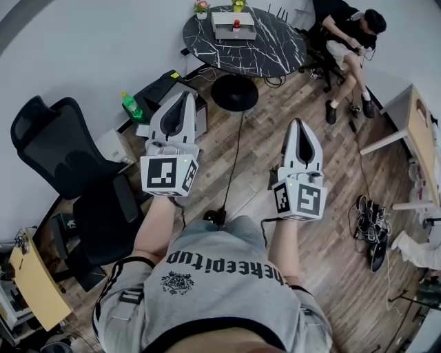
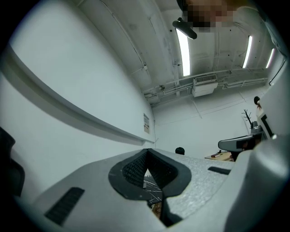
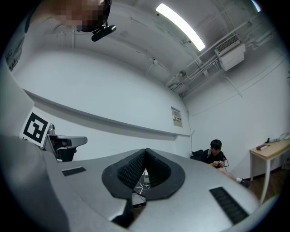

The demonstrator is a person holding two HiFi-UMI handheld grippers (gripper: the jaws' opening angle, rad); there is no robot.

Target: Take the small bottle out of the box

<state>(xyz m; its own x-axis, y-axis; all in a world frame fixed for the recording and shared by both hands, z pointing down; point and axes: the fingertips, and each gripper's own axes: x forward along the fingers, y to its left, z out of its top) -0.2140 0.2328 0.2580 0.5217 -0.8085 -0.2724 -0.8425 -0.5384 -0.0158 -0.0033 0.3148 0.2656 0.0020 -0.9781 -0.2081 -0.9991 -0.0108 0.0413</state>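
1. Red-capped small bottle (image 1: 236, 25) stands inside the pale box (image 1: 222, 19) on the round marble table (image 1: 275, 52), well apart from both tools. A hurried reach could topple it inside the box.
2. Left tool (image 1: 184, 96) and right tool (image 1: 298, 125) are both closed, pads together, holding nothing. Arriving without opening them would shove the bottle rather than grasp it.
3. That box looks light and unsecured, so lifting the bottle may drag it along unless the other tool steadies it.
4. A cable (image 1: 234, 162) crosses the floor (image 1: 331, 227) toward the table: a trip risk.
5. The green bottle (image 1: 131, 105) beside the chair (image 1: 58, 148) is not the target.
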